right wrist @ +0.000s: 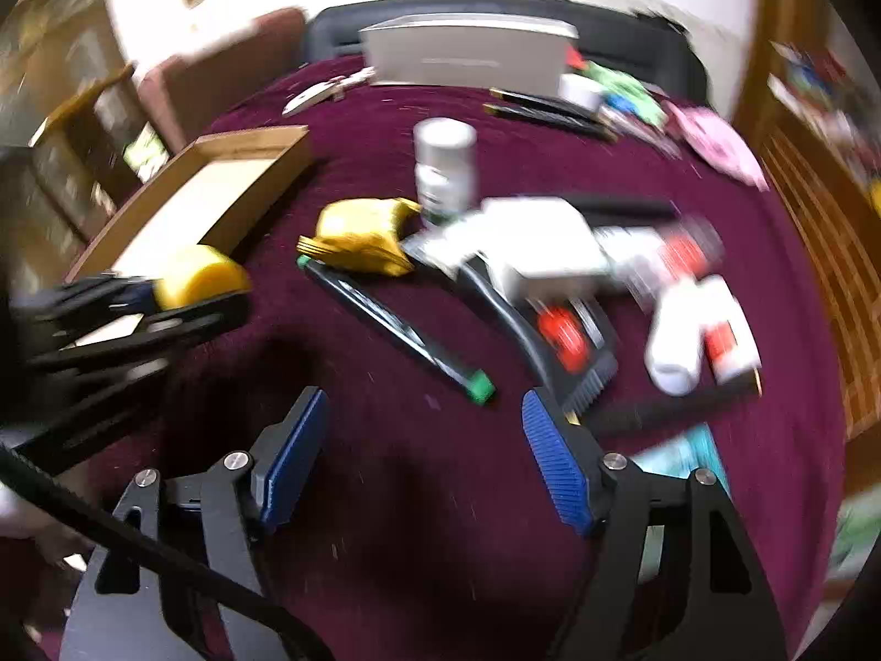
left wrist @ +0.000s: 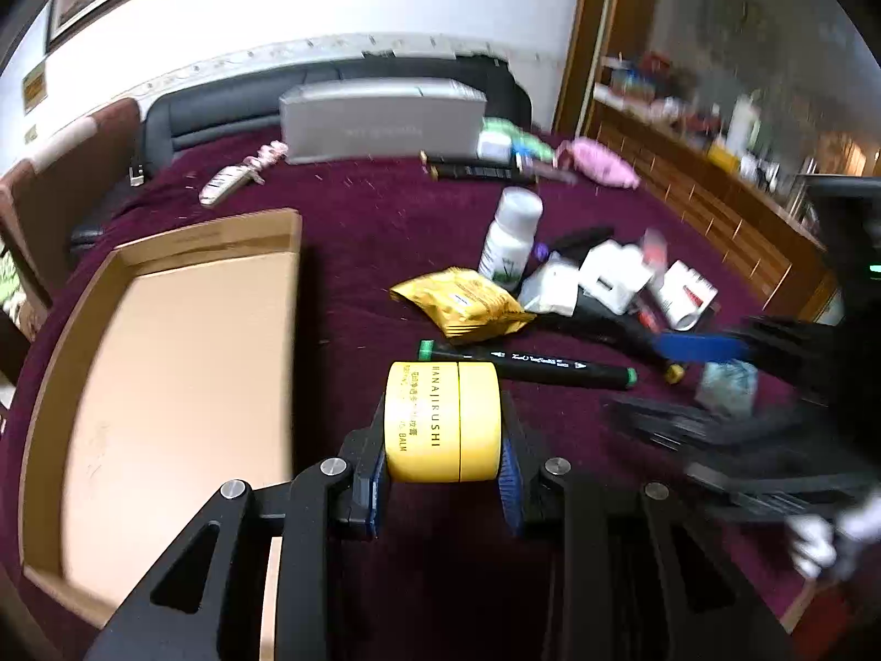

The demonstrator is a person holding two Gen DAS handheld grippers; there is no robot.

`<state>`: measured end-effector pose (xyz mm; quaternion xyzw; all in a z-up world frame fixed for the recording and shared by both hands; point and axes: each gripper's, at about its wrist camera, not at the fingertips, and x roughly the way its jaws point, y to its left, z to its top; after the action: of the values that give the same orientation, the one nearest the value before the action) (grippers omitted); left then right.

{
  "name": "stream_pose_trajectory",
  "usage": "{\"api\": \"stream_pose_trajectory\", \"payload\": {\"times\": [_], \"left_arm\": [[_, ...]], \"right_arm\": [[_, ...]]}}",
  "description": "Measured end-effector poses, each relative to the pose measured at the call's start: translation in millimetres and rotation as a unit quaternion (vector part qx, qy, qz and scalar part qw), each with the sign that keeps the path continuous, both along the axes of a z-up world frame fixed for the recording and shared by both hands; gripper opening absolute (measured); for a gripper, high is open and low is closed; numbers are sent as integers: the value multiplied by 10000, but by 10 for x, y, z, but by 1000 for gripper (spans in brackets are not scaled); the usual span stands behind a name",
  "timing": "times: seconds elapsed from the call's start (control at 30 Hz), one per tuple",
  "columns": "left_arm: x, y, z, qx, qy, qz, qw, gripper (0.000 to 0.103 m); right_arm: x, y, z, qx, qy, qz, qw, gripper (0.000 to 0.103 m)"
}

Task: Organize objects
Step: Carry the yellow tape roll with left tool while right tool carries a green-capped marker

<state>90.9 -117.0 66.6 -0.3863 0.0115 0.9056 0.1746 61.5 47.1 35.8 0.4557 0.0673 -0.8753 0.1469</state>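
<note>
My left gripper (left wrist: 443, 435) is shut on a yellow balm jar (left wrist: 443, 418), held on its side above the purple cloth, just right of the open cardboard box (left wrist: 181, 385). From the right wrist view the same jar (right wrist: 198, 275) shows at the left, in the left gripper (right wrist: 137, 308) by the box (right wrist: 231, 187). My right gripper (right wrist: 424, 440) stands open over bare cloth, nothing between its blue pads (right wrist: 556, 468). A black marker with green caps (right wrist: 396, 325) lies just ahead of it, also seen as the marker (left wrist: 528, 366) beyond the jar.
A pile lies to the right: a yellow snack packet (left wrist: 468, 303), a white bottle (left wrist: 509, 237), white boxes (left wrist: 611, 275), a black comb (right wrist: 550, 341), a white tube (right wrist: 694, 325). A grey box (left wrist: 380, 121) and pink pouch (left wrist: 597, 162) sit at the far edge.
</note>
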Motion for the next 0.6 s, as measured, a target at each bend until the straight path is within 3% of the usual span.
{"api": "stream_pose_trajectory", "payload": {"times": [0.13,0.27,0.3,0.37,0.43,0.53,0.6], "left_arm": [[120,-315,193,138,133,144,9997,28],[177,-564,252,158,222,319,9991,28],[162,-619,250,178,217,378,9989,28],[131,-717,238,249,193,466,9984,28],[140,-828,221,379,185,546,9976,28],[205,-910,212,540,222,635,9963,28],[224,-967,228,656,192,653,9955,28]], "right_arm": [[-315,-386,-123,585,-38,504,9970,67],[-539,-551,-371,809,-428,616,9939,47],[-557,-536,-355,617,-393,600,9955,43],[-589,-510,-344,384,-627,502,9960,23],[-509,-499,-336,299,-724,484,9958,13],[-349,-450,-284,58,-816,410,9958,13],[-201,-350,-142,-412,-897,307,9946,13]]}}
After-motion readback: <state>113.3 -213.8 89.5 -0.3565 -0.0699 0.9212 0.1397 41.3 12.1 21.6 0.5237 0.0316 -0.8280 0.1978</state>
